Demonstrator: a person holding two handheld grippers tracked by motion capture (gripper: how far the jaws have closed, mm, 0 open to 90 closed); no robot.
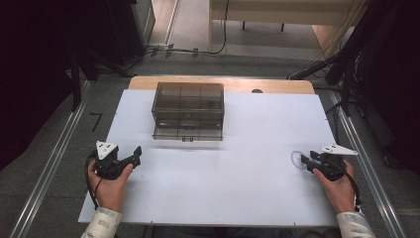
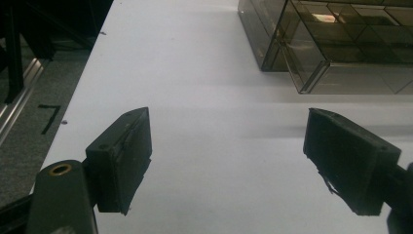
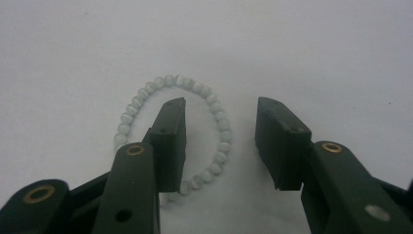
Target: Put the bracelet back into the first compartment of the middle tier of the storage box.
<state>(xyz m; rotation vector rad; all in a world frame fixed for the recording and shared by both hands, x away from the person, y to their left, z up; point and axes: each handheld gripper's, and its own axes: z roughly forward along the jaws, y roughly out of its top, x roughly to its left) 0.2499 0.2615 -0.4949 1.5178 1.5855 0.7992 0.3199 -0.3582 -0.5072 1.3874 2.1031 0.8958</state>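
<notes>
A pale green bead bracelet (image 3: 170, 80) lies in a ring on the white board, near its right edge (image 1: 296, 158). My right gripper (image 3: 221, 105) is low over it with its jaws apart: the left jaw stands inside the ring, the right jaw outside, and the ring's right side runs between them untouched. In the high view the right gripper (image 1: 304, 161) points left at the bracelet. My left gripper (image 1: 137, 153) rests at the board's left side, jaws wide apart (image 2: 229, 122) with only bare board between them.
A smoky transparent compartment box (image 1: 188, 111) with its lid down stands at the back middle of the white board (image 1: 237, 193), ahead and to the right of the left gripper (image 2: 341, 44). Metal rails (image 1: 54, 158) and dark equipment flank the table.
</notes>
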